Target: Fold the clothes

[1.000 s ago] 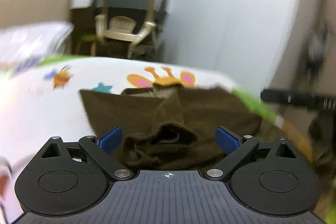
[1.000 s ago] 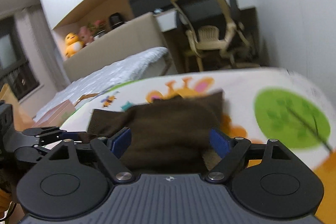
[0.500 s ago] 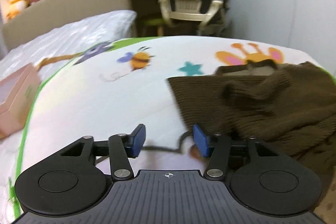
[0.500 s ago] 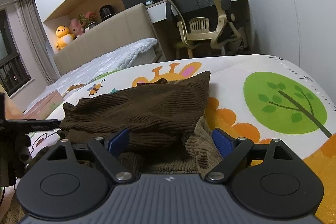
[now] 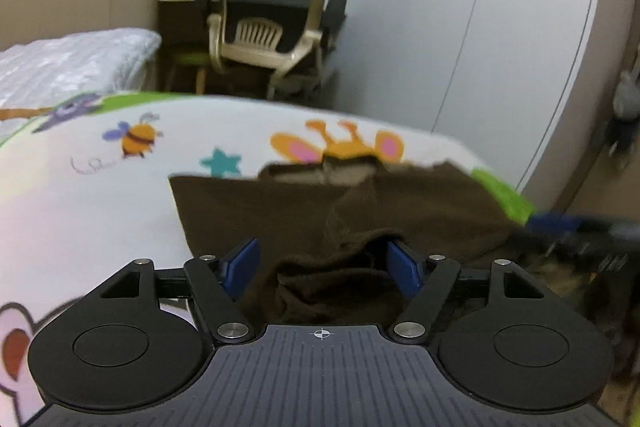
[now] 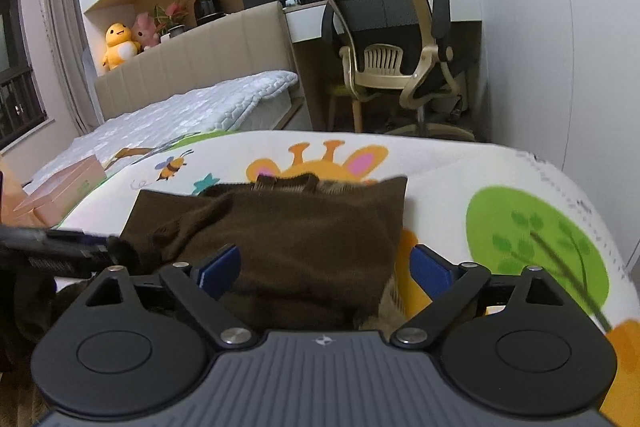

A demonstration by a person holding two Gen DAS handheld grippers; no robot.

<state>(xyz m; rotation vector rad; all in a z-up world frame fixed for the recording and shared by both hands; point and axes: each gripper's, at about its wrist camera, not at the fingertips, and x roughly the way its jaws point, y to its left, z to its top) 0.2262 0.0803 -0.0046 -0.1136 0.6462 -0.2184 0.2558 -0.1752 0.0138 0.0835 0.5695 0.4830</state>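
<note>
Sweater back between your left gripper fingers, spread wide.
Left wrist: half a second ago it faced bare mat; now bunched brown sweater lies between them, ready to pinch. Right wrist: right gripper spread, sweater's right edge just ahead. No containers hold anything.

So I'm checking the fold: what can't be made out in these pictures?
- Brown sweater: near hem, both views, hidden behind each tool's body.
- Left tool: whether its pads touch cloth, unclear.
- Right tool: likewise unclear.
- Collar: left view, blurred.
</note>
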